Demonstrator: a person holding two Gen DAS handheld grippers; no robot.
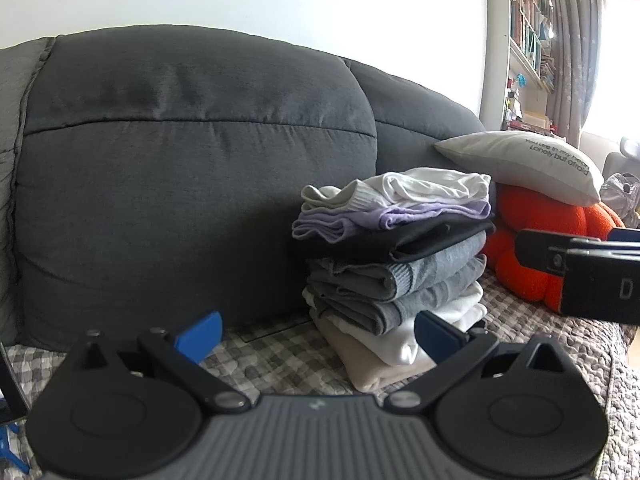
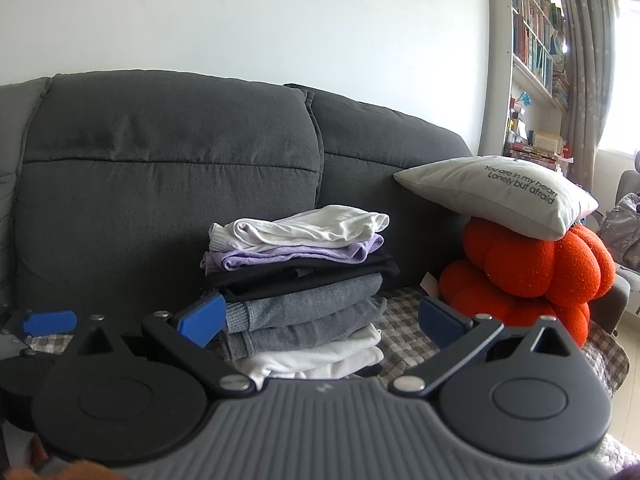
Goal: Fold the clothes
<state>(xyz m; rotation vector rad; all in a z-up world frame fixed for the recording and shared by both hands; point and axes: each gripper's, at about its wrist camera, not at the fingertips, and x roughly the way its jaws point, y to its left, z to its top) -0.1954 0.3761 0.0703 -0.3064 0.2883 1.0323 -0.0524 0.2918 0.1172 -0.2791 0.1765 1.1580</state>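
Observation:
A stack of folded clothes (image 1: 394,264) stands on the sofa seat against the dark grey backrest: white on top, then lilac, black, grey layers and white at the bottom. In the right wrist view the same stack (image 2: 304,280) is straight ahead. My left gripper (image 1: 318,338) is open and empty, its blue fingertips (image 1: 200,336) wide apart in front of the stack's left side. My right gripper (image 2: 320,322) is also open and empty, its fingertips (image 2: 202,320) flanking the stack's lower layers. The right gripper's black body (image 1: 592,276) shows at the left wrist view's right edge.
A grey sofa backrest (image 1: 180,180) fills the background. An orange plush cushion (image 2: 532,276) with a pale printed pillow (image 2: 500,196) on it sits right of the stack. A checked cover (image 1: 276,356) lies on the seat. Bookshelves (image 2: 536,48) and curtains stand far right.

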